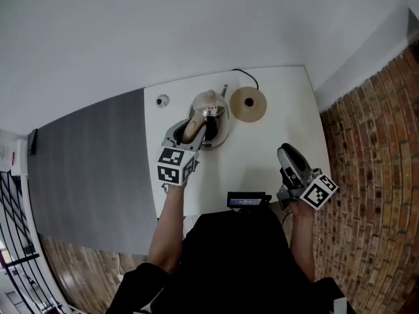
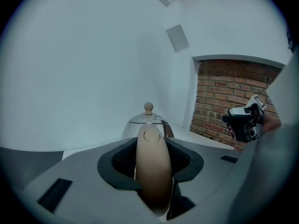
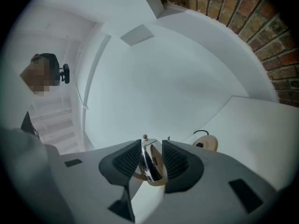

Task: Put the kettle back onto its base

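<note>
A polished steel kettle (image 1: 213, 114) with a beige handle (image 1: 190, 130) sits just left of its round tan base (image 1: 248, 104), apart from it. My left gripper (image 1: 196, 131) is shut on that handle. In the left gripper view the handle (image 2: 152, 167) fills the jaws, with the lid and its knob (image 2: 148, 117) beyond. Whether the kettle is off the table I cannot tell. My right gripper (image 1: 287, 153) stands open near the table's right front, holding nothing. Through its gap (image 3: 152, 157) I see the distant kettle (image 3: 150, 164) and the base (image 3: 205, 143).
The white table (image 1: 262, 162) carries a small round fitting (image 1: 162, 101) at its back left, and a black cable (image 1: 250, 77) runs from the base. A grey panel (image 1: 91, 169) lies left of the table, a brick wall (image 1: 373, 175) to the right.
</note>
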The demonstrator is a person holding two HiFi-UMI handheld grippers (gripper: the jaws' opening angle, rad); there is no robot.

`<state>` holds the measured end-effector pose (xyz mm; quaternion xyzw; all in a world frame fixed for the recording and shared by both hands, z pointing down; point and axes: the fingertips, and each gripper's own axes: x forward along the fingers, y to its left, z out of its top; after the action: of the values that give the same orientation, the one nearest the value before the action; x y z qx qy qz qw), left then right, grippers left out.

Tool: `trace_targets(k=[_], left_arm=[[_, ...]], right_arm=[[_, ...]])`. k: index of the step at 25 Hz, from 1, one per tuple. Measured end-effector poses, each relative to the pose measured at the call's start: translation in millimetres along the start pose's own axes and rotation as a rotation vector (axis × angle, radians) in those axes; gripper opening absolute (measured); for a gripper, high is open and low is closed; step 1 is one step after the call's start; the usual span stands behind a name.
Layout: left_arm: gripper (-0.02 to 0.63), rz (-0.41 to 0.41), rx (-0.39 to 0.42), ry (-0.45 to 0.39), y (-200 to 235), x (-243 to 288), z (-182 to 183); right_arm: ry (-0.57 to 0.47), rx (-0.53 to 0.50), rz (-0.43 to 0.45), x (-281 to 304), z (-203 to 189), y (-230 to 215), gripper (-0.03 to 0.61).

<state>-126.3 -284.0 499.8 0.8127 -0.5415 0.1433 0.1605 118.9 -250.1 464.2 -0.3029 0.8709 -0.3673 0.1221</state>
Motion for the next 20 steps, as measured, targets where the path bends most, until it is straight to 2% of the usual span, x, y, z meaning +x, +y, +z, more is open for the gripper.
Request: trace_targets(k=[8,20], left_arm=[[0.167,-0.076,0.009,-0.018,-33,32,22],[0.167,-0.128,0.048,-0.015,-52,74,55]], right_arm=[[-0.037,0.012,-0.012,-14,12,-11,0.141],[-0.086,0.034,-0.039,-30,24,-31,0.141]])
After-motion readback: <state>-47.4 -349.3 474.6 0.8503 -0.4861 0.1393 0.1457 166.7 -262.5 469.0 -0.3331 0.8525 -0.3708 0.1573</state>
